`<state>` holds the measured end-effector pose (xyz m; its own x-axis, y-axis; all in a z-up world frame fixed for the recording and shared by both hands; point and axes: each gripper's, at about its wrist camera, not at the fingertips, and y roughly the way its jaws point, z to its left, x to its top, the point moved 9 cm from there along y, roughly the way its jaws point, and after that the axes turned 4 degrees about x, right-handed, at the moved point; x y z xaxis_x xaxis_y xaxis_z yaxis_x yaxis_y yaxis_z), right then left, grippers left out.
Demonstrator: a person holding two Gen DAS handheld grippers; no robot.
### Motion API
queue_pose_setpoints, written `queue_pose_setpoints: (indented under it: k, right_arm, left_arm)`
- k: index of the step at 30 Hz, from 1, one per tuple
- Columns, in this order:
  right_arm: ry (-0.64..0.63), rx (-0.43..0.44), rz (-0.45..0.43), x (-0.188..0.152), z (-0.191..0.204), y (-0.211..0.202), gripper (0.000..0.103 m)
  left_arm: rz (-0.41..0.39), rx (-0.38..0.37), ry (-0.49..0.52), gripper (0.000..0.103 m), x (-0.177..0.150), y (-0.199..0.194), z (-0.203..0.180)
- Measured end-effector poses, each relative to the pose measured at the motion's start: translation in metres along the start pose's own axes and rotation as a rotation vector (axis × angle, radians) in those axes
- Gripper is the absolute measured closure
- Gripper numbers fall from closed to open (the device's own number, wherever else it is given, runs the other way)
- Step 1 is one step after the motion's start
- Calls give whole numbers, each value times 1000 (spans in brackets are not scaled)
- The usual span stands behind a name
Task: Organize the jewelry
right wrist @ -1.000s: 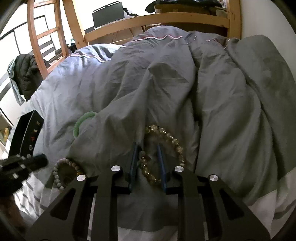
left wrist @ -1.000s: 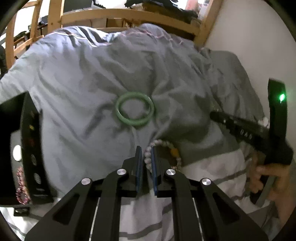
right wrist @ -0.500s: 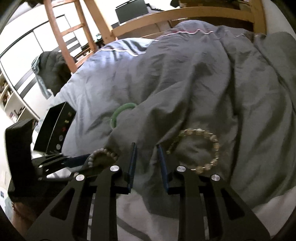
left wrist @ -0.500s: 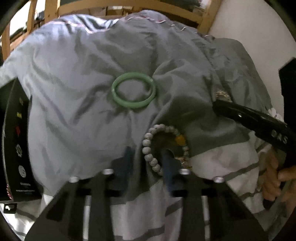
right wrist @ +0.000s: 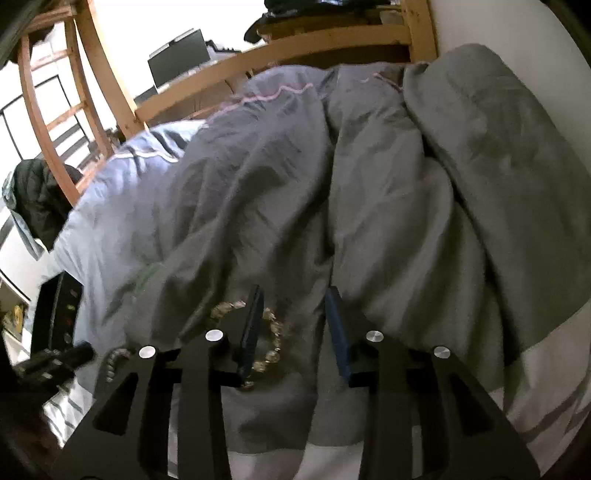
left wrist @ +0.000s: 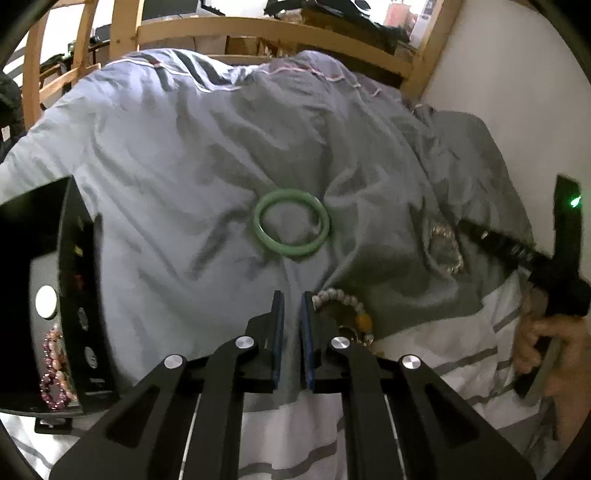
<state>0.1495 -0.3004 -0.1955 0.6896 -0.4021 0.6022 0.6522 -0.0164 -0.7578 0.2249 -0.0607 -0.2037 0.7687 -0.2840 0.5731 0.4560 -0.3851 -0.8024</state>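
— Where are the bracelets?
— On the bed's grey duvet [left wrist: 177, 192]: green bangle [left wrist: 291, 227] mid-bed, pale beaded bracelet [left wrist: 341, 302] beside the left tool [left wrist: 291, 308] — closed, empty.
— The right tool [right wrist: 293, 306]?
— Opening over the crystal bracelet [right wrist: 267, 332], nothing gripped.

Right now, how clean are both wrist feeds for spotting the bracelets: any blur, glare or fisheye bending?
Left wrist view: mostly sharp; green bangle crisp, black box edge smeared, bed frame bowed by the fisheye. Right wrist view: motion-blurred; crystal bracelet soft, window blown out white.
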Motion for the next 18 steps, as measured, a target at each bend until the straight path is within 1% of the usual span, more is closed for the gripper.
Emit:
queue_pose_setpoints:
  k: [1, 3, 5, 7, 8, 9, 10, 11, 12, 13, 14, 15, 17, 18]
  right_arm:
    - [-21, -11, 9, -2, 1, 3, 59]
    - [-74, -38, 28, -7, 8, 10, 51]
    - [-94, -47, 26, -8, 11, 11, 51]
    - [-85, -29, 21, -8, 11, 9, 51]
    - [-83, -24, 20, -8, 11, 9, 51]
    - [-84, -21, 19, -8, 12, 8, 57]
    - [-90, -15, 20, -9, 12, 8, 63]
    - [-101, -11, 27, -12, 13, 7, 79]
    - [-127, -31, 32, -14, 15, 9, 84]
    - [-140, -42, 32, -13, 15, 9, 92]
    - [-152, -54, 29, -13, 17, 10, 94]
    - [-156, -62, 16, -12, 17, 7, 94]
    - [-140, -60, -32, -6, 16, -3, 94]
    - [-130, -54, -51, -3, 15, -7, 94]
  left_arm:
    - [0, -4, -1, 94, 0, -1, 0]
    - [11, -9, 9, 94, -1, 1, -2]
    - [26, -13, 25, 94, -5, 5, -7]
    - [29, -3, 35, 88, -7, 9, -10]
    - [34, -1, 39, 72, -9, 11, -11]
    - [29, 9, 46, 53, -11, 13, -13]
    - [20, 26, 54, 48, -11, 15, -13]
    - [22, 31, 60, 48, -13, 16, -14]
    - [34, 28, 70, 48, -15, 20, -16]
    - [42, 26, 75, 51, -17, 22, -16]
    - [59, 30, 75, 67, -19, 25, -15]
    - [73, 32, 70, 82, -21, 28, -13]
    - [100, 17, 45, 92, -23, 33, -8]
    - [103, 14, 37, 93, -23, 33, -6]
